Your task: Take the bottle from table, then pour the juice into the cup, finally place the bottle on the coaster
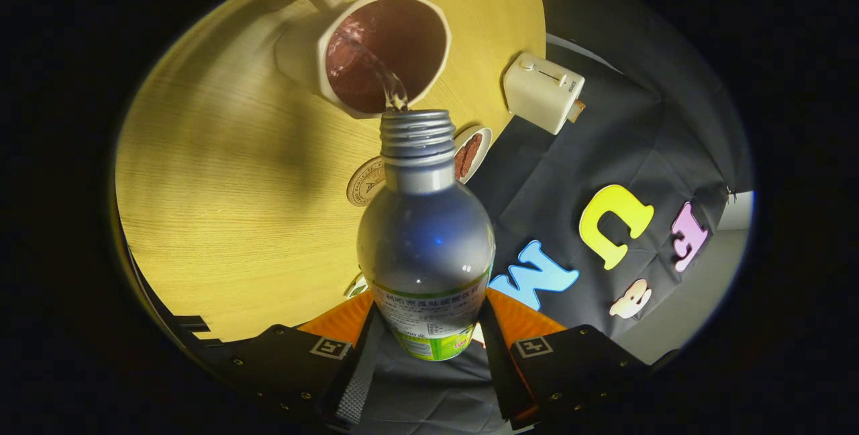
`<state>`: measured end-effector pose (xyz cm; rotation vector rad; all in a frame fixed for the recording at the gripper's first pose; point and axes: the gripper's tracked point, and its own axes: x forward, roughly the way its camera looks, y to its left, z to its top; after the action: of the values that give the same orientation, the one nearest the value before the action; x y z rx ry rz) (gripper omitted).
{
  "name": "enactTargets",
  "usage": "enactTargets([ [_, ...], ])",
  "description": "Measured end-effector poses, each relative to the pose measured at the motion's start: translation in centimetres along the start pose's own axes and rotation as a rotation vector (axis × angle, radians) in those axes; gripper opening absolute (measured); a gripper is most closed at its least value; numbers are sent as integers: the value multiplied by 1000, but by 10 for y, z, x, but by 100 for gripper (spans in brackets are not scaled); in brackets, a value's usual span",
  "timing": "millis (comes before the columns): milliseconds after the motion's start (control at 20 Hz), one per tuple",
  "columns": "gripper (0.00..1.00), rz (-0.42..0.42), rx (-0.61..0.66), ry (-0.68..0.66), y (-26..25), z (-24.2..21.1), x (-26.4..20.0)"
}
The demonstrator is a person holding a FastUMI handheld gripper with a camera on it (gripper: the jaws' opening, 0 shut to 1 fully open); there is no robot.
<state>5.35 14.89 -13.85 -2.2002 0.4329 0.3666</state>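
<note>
Claw clamped on bottle, both fingers pressing its labelled lower body from either side. Bottle tipped fwd, cap off, threaded neck pointing at cup just beyond. Thin stream of juice runs from bottle mouth into cup; cup w/ dark reddish inside, handle on far side, sits on yellow wood table. Coaster lies on table just left of bottle neck, partly hidden. Small dish w/ brown food just right of neck. White toaster further right, at table edge.
</note>
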Motion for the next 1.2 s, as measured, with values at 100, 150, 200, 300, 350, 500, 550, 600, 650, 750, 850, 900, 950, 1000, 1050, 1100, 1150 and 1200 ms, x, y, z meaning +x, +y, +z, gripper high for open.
enactTargets([
  [100,73,8,-17,0,-1,0,0],
  [150,73,10,-25,-1,-4,0,0],
  [200,73,15,-33,3,-6,0,1],
  [300,73,18,-46,7,-9,0,3],
  [350,73,19,-53,8,-11,2,1],
  [500,73,17,-77,-6,-17,11,-1],
  [550,73,17,-91,-9,-19,14,-3],
  [600,74,17,-101,-14,-22,16,-3],
  [650,74,19,-111,-15,-21,18,-1],
  [750,73,16,-129,-20,-22,21,-2],
  [850,73,21,-140,-19,-22,23,1],
  [900,73,23,-145,-16,-21,24,3],
  [950,73,28,-150,-12,-20,23,4],
  [1000,73,35,-154,-7,-18,23,6],
  [1050,73,35,-158,-5,-19,22,6],
  [1100,73,39,-161,-4,-18,22,9],
  [1150,73,43,-164,-2,-18,21,9],
  [1200,73,44,-166,-4,-16,20,9],
])
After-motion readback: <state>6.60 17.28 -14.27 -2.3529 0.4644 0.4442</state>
